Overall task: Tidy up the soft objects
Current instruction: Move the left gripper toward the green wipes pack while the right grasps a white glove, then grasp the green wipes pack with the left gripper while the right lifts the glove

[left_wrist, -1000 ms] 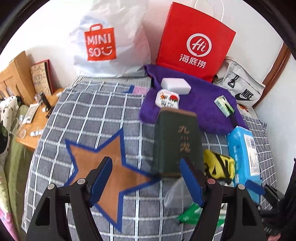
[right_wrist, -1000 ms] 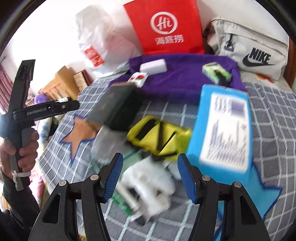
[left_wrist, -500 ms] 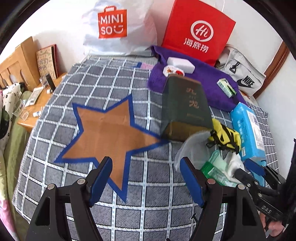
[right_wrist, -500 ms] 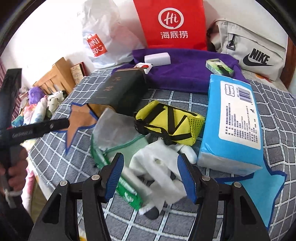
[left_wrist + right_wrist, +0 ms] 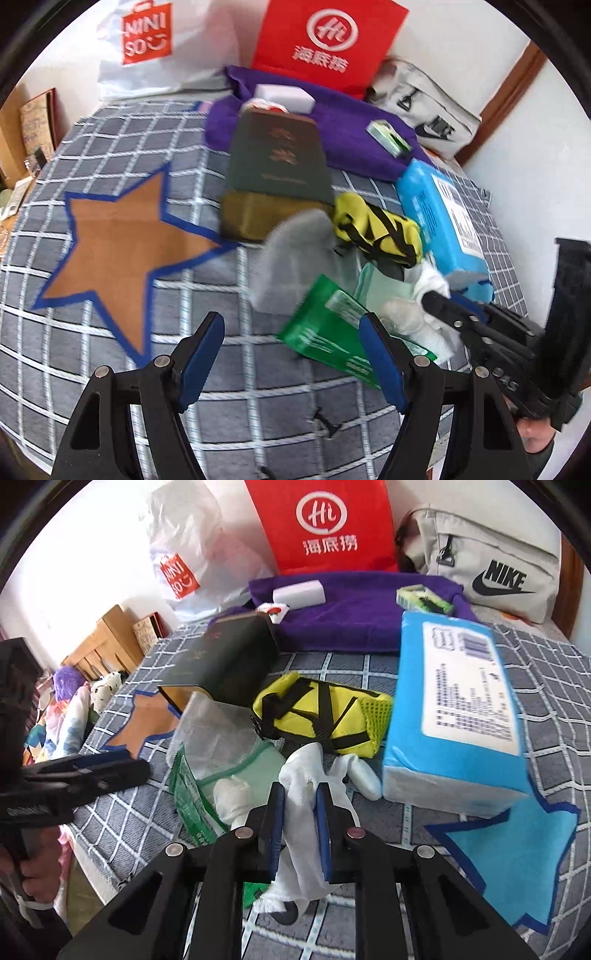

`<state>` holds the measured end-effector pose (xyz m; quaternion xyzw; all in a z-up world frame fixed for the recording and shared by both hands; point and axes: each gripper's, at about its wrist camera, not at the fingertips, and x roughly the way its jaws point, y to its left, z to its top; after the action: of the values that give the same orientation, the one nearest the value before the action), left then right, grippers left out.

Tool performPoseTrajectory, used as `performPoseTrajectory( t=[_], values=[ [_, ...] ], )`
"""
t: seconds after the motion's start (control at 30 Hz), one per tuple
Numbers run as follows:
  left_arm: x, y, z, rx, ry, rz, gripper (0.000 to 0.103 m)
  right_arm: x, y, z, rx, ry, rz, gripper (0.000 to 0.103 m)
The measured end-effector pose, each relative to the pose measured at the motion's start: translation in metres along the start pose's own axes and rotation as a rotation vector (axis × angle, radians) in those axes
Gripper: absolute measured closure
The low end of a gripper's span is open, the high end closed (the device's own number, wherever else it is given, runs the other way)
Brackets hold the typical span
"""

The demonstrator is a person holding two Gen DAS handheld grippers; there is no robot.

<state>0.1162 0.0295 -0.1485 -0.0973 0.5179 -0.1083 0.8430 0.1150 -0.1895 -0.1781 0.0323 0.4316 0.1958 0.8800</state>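
Note:
My right gripper (image 5: 300, 805) is shut on a white cloth glove (image 5: 301, 771) lying on the checked bedspread; it also shows in the left wrist view (image 5: 430, 280). Beside it lie a green plastic packet (image 5: 188, 794), a yellow mesh pouch (image 5: 325, 716) and a blue tissue pack (image 5: 458, 709). My left gripper (image 5: 291, 343) is open and empty, hovering over the bed just left of the green packet (image 5: 325, 332). A brown star patch (image 5: 114, 243) lies to the left, a blue star patch (image 5: 517, 853) to the right.
A dark green box (image 5: 277, 173) lies behind the pile. A purple towel (image 5: 362, 616) holds a white block (image 5: 299, 590) and small items. A red bag (image 5: 325, 524), a white bag (image 5: 144, 44) and a grey Nike bag (image 5: 495, 572) stand at the wall.
The right gripper has closed on the white glove. The left gripper has moved right and nearer to the pile.

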Motion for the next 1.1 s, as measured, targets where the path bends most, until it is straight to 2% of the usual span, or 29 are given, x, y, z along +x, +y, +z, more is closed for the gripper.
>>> performPoseTrajectory(
  t=[0.23, 0.4, 0.5, 0.63, 0.73, 0.8, 0.87, 0.9, 1.0, 1.1],
  values=[
    [0.021, -0.017, -0.015, -0.002, 0.069, 0.0, 0.029, -0.033, -0.012, -0.01, 0.013, -0.047, -0.015, 0.086],
    [0.032, -0.029, -0.019, -0.002, 0.093, 0.037, 0.029, -0.05, -0.023, -0.023, 0.012, -0.06, -0.019, 0.086],
    [0.03, -0.036, -0.02, -0.01, 0.107, 0.012, 0.029, -0.058, -0.032, -0.029, 0.019, -0.084, -0.009, 0.086],
    [0.037, -0.045, -0.021, -0.045, 0.107, 0.069, 0.027, -0.039, -0.043, -0.038, 0.023, -0.016, -0.047, 0.082],
    [0.043, -0.051, -0.022, -0.055, 0.092, 0.113, 0.02, -0.029, -0.049, -0.047, 0.038, 0.026, -0.032, 0.08],
    [0.048, -0.061, -0.023, -0.021, 0.088, 0.157, 0.017, -0.03, -0.052, -0.051, 0.041, 0.027, -0.031, 0.069],
    [0.051, -0.068, -0.026, 0.027, 0.08, 0.204, 0.017, -0.032, -0.056, -0.053, 0.043, 0.029, -0.037, 0.041],
    [0.052, -0.069, -0.028, 0.045, 0.075, 0.217, 0.017, -0.032, -0.057, -0.054, 0.039, 0.028, -0.042, 0.038],
    [0.047, -0.063, -0.03, 0.048, 0.067, 0.238, 0.02, -0.023, -0.06, -0.058, 0.04, 0.051, -0.052, 0.039],
    [0.037, -0.044, -0.033, 0.025, 0.074, 0.227, 0.02, -0.02, -0.064, -0.06, 0.054, 0.041, -0.075, 0.057]
  ],
)
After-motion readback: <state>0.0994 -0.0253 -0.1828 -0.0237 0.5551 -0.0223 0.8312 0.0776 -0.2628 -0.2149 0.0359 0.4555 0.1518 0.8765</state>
